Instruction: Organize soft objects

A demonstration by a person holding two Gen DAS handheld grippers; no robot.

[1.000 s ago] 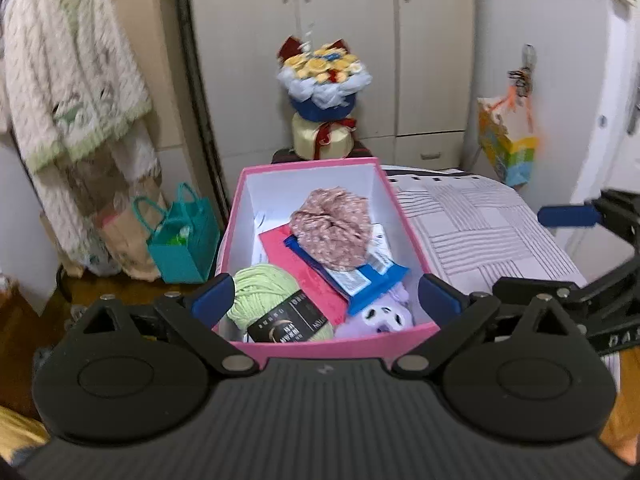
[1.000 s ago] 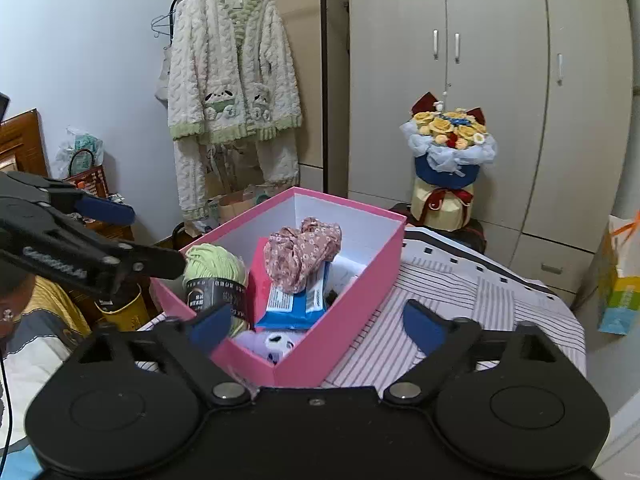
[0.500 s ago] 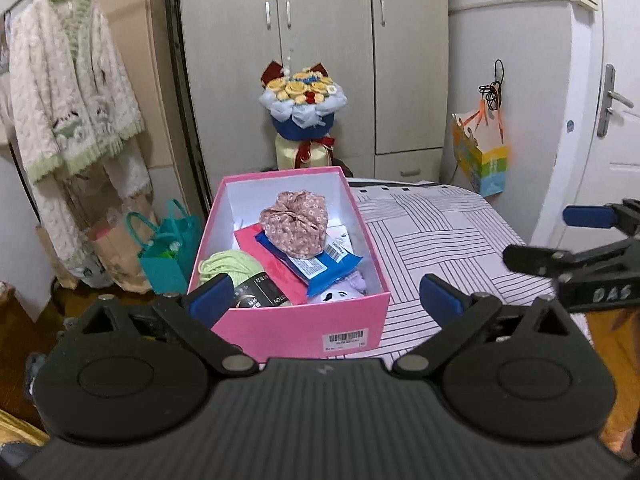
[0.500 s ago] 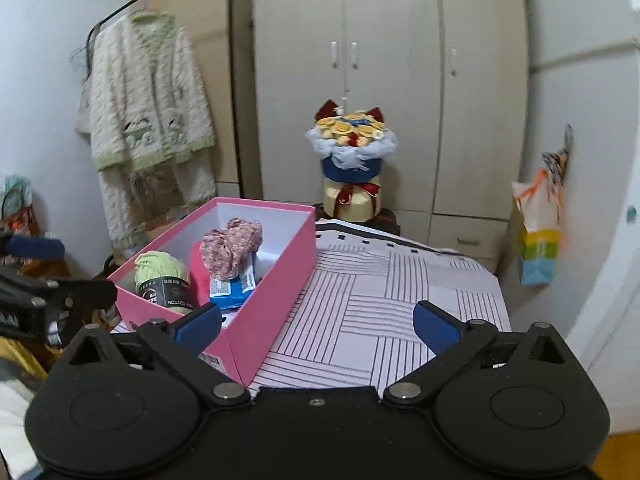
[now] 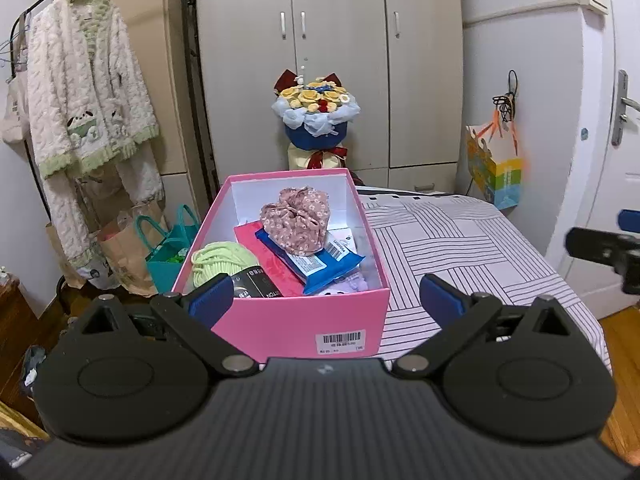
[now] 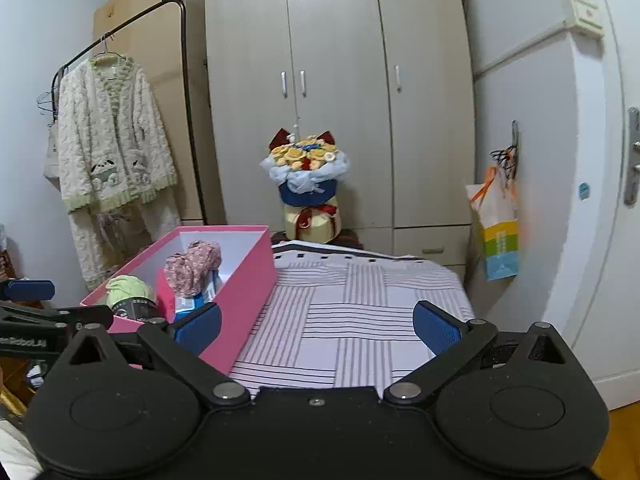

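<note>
Nearest the left wrist camera, the left gripper (image 5: pixel 326 300) is held with its jaws spread wide and nothing between them, just short of the near wall of the pink box (image 5: pixel 304 330). The right gripper (image 6: pixel 318 324) is likewise held spread and empty, over the striped cloth (image 6: pixel 360 320) to the right of the box. The box is set at the left edge of that cloth. Inside it, green yarn (image 5: pixel 222 260) is seen at the near left, a blue packet (image 5: pixel 316 260) beside it on a red packet (image 5: pixel 268 256), and a floral scrunchie (image 5: pixel 296 220) on top. Something lilac, perhaps a plush (image 5: pixel 352 282), is tucked at the near right. Farther off, a bouquet (image 5: pixel 316 116) is seen before a wardrobe (image 5: pixel 332 60), and a cardigan (image 5: pixel 88 100) is hung at the left.
</note>
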